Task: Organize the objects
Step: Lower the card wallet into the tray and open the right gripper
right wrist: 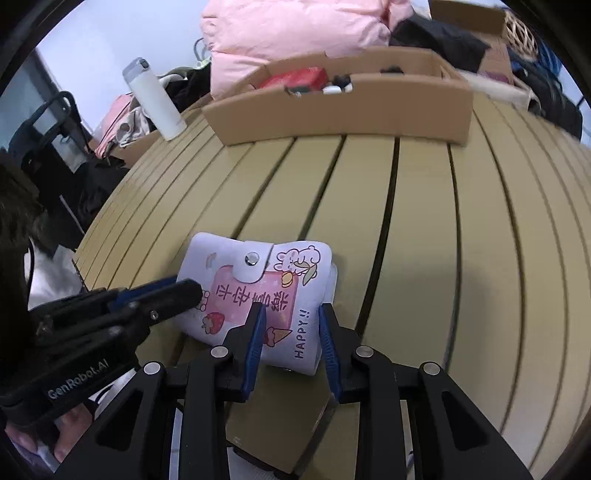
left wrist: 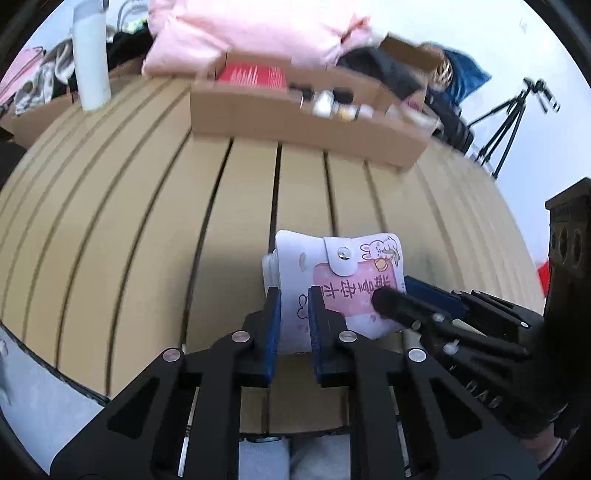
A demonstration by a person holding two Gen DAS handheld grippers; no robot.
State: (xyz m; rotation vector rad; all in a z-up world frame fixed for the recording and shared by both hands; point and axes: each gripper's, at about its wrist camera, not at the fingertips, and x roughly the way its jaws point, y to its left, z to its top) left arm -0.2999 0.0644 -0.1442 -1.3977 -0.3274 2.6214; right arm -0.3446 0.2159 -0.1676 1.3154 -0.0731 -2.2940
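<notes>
While our left gripper (left wrist: 294, 295) clamps the near left edge of the card wallet (left wrist: 343, 273), its blue pads pressed on either side of the flap, our right gripper (right wrist: 291, 314) straddles the wallet's near right corner with its fingers apart, and we cannot tell whether they touch it. The wallet, white with a pink panel, a rabbit drawing and a snap button, sits near the front edge of the slatted table (right wrist: 424, 221), tipped up slightly off the boards. Each gripper appears in the other's view, coming in from the side against the wallet. Toward the table's far edge stands a cardboard box (right wrist: 343, 114) holding a red pack and small bottles. A white bottle (right wrist: 155, 99) stands at the far left corner, and a pink jacket (right wrist: 295, 29) lies behind the box.
</notes>
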